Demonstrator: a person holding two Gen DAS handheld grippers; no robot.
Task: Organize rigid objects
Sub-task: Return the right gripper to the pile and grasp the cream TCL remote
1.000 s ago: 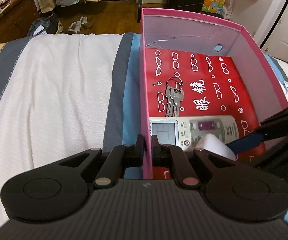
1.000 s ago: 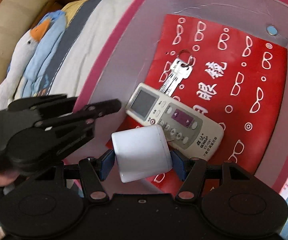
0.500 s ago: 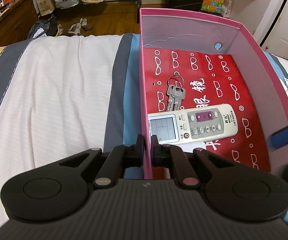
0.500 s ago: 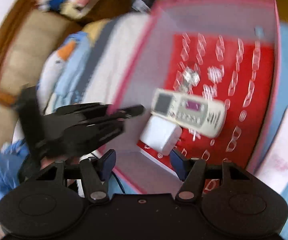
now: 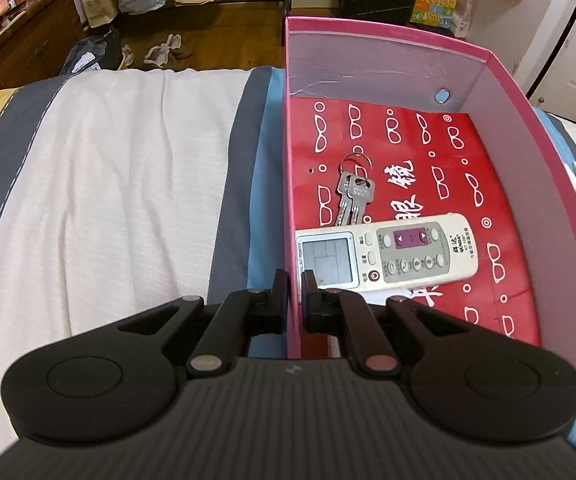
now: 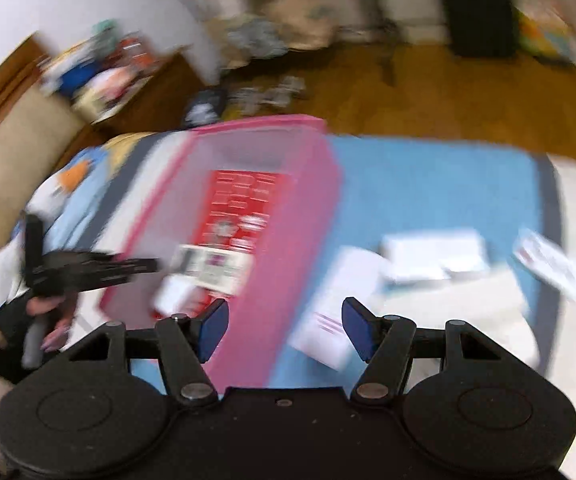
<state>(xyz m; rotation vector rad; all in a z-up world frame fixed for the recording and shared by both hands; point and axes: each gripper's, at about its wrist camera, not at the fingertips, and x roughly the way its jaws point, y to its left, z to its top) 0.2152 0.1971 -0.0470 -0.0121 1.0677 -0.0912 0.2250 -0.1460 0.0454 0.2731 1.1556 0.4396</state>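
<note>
- The pink box (image 5: 488, 56) fills the right side of the left wrist view.
- The left gripper (image 5: 294, 280), bottom middle, pinches the box's left wall.
- The right gripper (image 6: 284, 324) is open and holds nothing.
- The white remote (image 5: 388, 254) and keys (image 5: 354, 196) lie inside, middle of the frame.

Left wrist close above pink box (image 5: 488, 53), right wrist farther, both sharing it
</note>
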